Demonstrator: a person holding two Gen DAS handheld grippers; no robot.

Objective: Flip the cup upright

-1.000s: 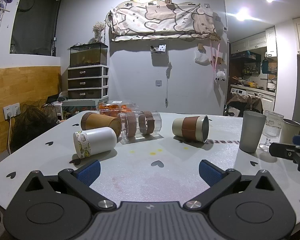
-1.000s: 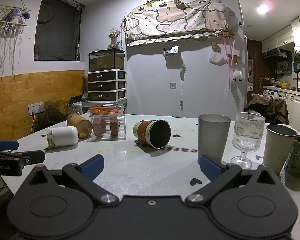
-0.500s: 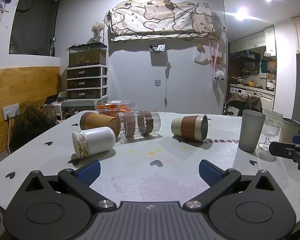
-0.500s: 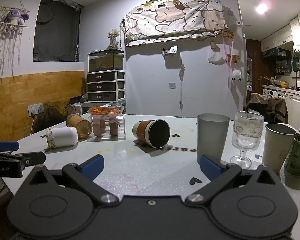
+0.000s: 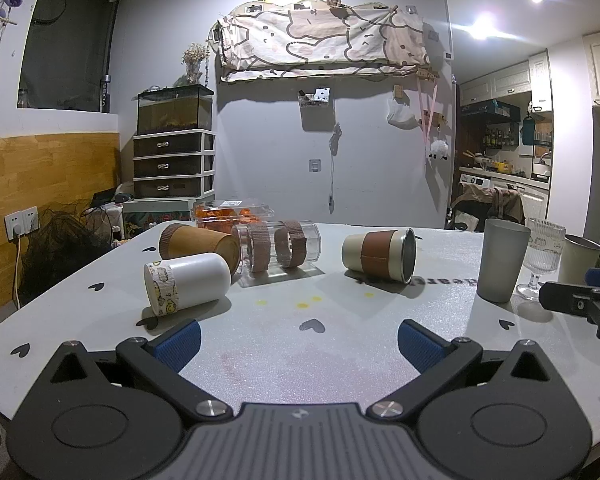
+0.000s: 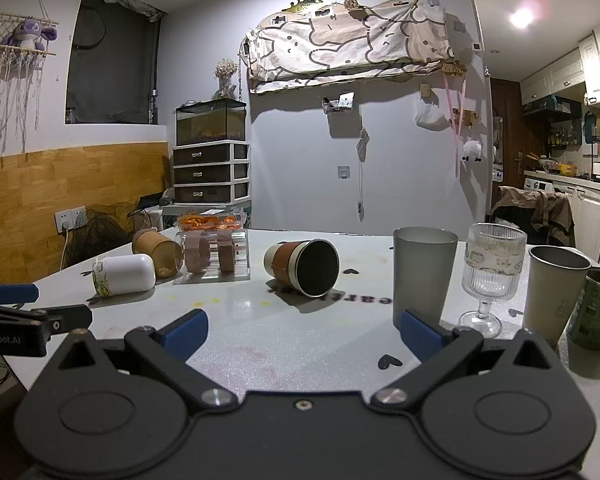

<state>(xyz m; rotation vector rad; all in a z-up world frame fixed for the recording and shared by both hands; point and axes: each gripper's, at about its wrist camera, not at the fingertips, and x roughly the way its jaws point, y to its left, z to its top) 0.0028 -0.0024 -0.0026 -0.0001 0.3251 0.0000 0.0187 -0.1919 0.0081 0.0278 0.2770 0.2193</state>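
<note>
Several cups lie on their sides on the white table [image 5: 340, 352]: a cream cup with a brown sleeve [image 5: 378, 255] [image 6: 302, 266], mouth toward the right; a white cup with a patterned rim band [image 5: 186, 283] [image 6: 123, 274]; a brown cup [image 5: 198, 245] [image 6: 156, 254]; and a clear cup with two brown bands [image 5: 278, 246] [image 6: 212, 256]. My left gripper [image 5: 298, 340] is open and empty, low over the near table edge. My right gripper [image 6: 302, 330] is open and empty, to the right of the left one.
Upright at the right stand a grey tumbler [image 5: 504, 264] [image 6: 423, 274], a ribbed stemmed glass [image 6: 490, 276], a metal cup [image 6: 556, 292] and a green can [image 6: 594, 310]. A clear box of orange food [image 5: 230, 214] sits at the back.
Both views have shifted only slightly; the cups have not moved and both grippers stay open.
</note>
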